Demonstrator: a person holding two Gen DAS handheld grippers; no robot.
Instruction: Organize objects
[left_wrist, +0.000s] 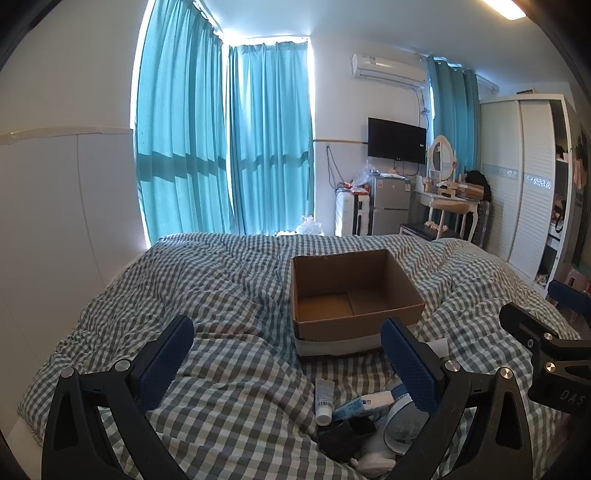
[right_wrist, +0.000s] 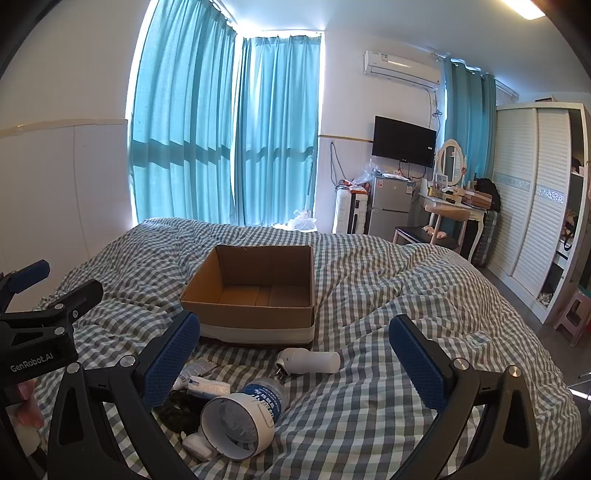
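Both grippers, left gripper (left_wrist: 288, 343) and right gripper (right_wrist: 295, 341), spread wide; only right view shows white cup (right_wrist: 236, 424)

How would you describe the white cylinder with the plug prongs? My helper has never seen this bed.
Start at the open cardboard box on the checked duvet. Just in front of its near right corner lies the white cylinder, on its side, apart from the clutter pile. Unlike the water bottle and cup nearer the camera, it has metal prongs.

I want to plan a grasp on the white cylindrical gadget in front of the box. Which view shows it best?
The right wrist view: the white cylindrical gadget lies in full sight before the cardboard box. In the left wrist view only a white sliver shows behind the left claw.
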